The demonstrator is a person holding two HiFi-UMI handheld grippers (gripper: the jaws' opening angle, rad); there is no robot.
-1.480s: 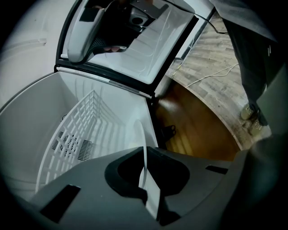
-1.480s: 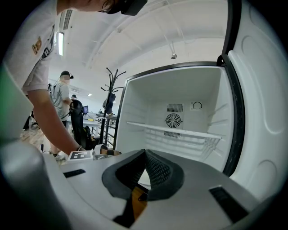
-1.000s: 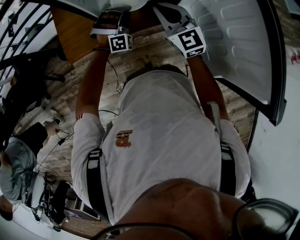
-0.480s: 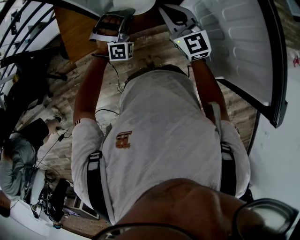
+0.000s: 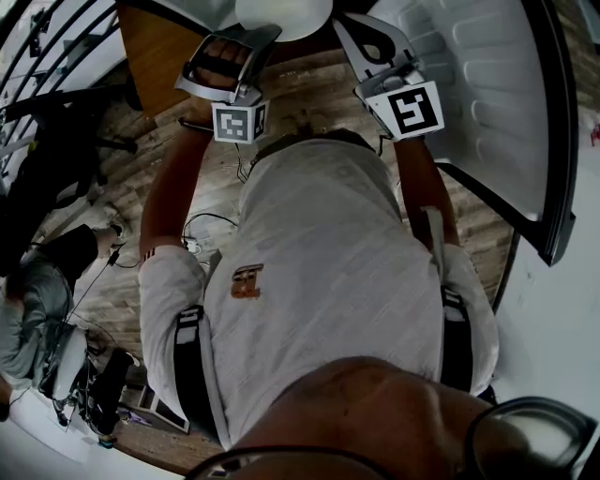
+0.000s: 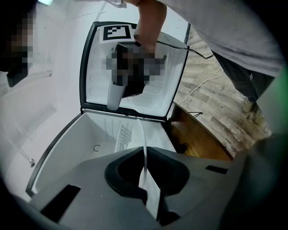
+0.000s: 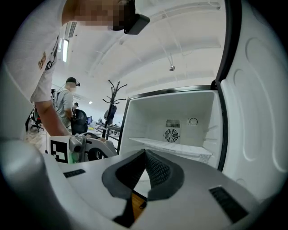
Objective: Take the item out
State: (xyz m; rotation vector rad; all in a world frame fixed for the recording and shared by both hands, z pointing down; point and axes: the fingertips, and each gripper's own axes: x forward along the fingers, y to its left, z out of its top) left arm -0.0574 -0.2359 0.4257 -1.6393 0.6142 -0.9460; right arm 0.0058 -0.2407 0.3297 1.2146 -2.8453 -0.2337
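Observation:
A thin white plate-like item stands edge-on between the jaws of my left gripper, which is shut on it. In the head view the same white item shows as a round disc at the top edge, just beyond the left gripper. My right gripper is raised beside it with its pads meeting and nothing between them; it faces the open white fridge, whose glass shelf looks bare. In the head view the right gripper sits close to the fridge door.
The fridge door stands wide open at the right. A wooden panel is to the left of the fridge, over wood-plank floor. Another person sits among cables and gear at the lower left. A coat rack stands far behind.
Both grippers have risen and drifted toward the top of the head view. More of the white disc shows beyond the left gripper than a second ago.

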